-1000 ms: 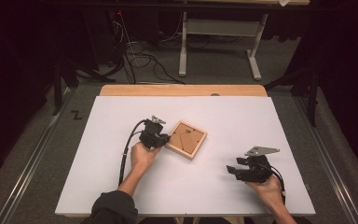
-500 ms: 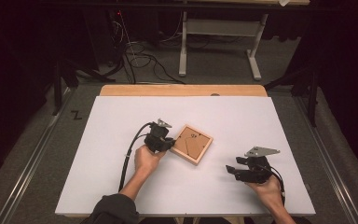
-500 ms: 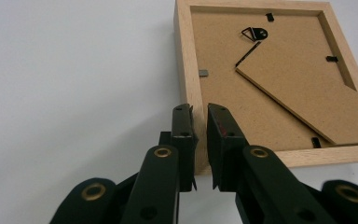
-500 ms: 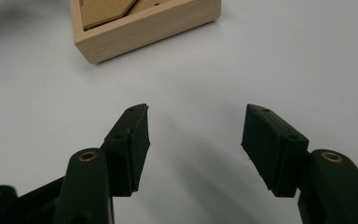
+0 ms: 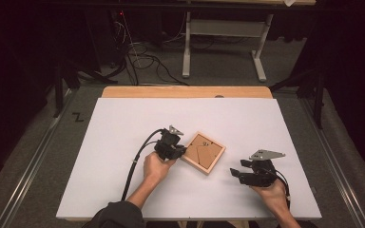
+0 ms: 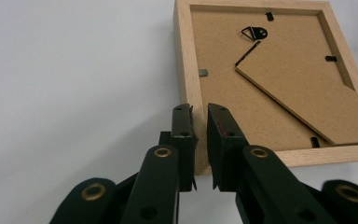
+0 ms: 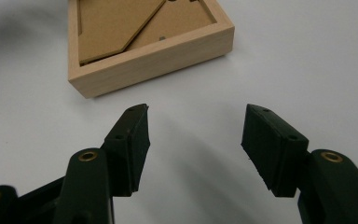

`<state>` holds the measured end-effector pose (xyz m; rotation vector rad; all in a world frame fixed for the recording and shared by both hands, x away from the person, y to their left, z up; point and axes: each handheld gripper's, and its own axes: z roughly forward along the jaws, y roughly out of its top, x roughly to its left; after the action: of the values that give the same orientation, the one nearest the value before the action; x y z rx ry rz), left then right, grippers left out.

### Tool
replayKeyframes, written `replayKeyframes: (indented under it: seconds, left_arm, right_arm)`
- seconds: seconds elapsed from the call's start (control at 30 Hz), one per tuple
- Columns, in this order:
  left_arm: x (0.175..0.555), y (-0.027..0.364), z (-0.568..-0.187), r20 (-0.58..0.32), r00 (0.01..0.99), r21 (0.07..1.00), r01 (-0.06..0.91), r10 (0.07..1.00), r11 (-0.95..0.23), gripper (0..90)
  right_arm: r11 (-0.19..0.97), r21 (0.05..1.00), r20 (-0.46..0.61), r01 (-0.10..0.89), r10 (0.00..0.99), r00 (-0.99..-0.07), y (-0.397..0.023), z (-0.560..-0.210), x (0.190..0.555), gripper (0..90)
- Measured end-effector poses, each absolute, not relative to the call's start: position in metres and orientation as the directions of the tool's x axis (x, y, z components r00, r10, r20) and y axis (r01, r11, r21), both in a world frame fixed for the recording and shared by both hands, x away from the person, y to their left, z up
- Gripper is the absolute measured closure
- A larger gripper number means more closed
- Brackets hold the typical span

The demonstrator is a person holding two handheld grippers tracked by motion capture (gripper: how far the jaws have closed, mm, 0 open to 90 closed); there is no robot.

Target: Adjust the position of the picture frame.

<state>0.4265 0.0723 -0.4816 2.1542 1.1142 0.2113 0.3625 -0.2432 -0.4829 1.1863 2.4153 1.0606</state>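
Observation:
A small wooden picture frame (image 5: 204,152) lies back-side up on the white table (image 5: 123,123), its brown backing board, stand flap and hanger showing. My left gripper (image 5: 177,151) is shut on the frame's left rail (image 6: 193,100), one jaw outside the rail and one inside it. In the left gripper view the frame (image 6: 279,79) stretches up and to the right of the left gripper (image 6: 199,112). My right gripper (image 5: 237,174) rests low on the table to the frame's right, open with nothing between its fingers. From the right gripper view the frame (image 7: 158,56) lies just ahead of the right gripper (image 7: 196,119).
The white table has bare surface all around the frame. A wooden strip (image 5: 185,91) runs along its far edge. Beyond it stand a white desk leg frame (image 5: 223,42) and loose cables (image 5: 138,57) on the floor. Each gripper trails a black cable (image 5: 133,166).
My left gripper has slid the frame to the right across the table, toward the right gripper. The right gripper has stayed where it was.

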Motion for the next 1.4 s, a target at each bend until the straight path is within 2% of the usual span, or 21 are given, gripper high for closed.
replayKeyframes:
  seconds: [0.83, 1.1, 1.4]
  left_arm:
    - [0.41, 0.052, -0.485, -0.183, 0.599, 0.669, 0.657, 0.779, -0.347, 80.8]
    - [0.398, 0.054, -0.487, -0.197, 0.606, 0.684, 0.648, 0.771, -0.334, 80.0]
    - [0.385, 0.054, -0.487, -0.157, 0.629, 0.693, 0.62, 0.762, -0.369, 79.2]
  right_arm:
    - [0.378, 0.733, 0.086, 0.565, 0.773, -0.629, -0.234, -0.478, 0.376, 42.6]
    - [0.426, 0.716, 0.047, 0.553, 0.761, -0.647, -0.23, -0.481, 0.375, 41.0]
    - [0.423, 0.712, 0.055, 0.56, 0.762, -0.646, -0.228, -0.482, 0.375, 42.3]
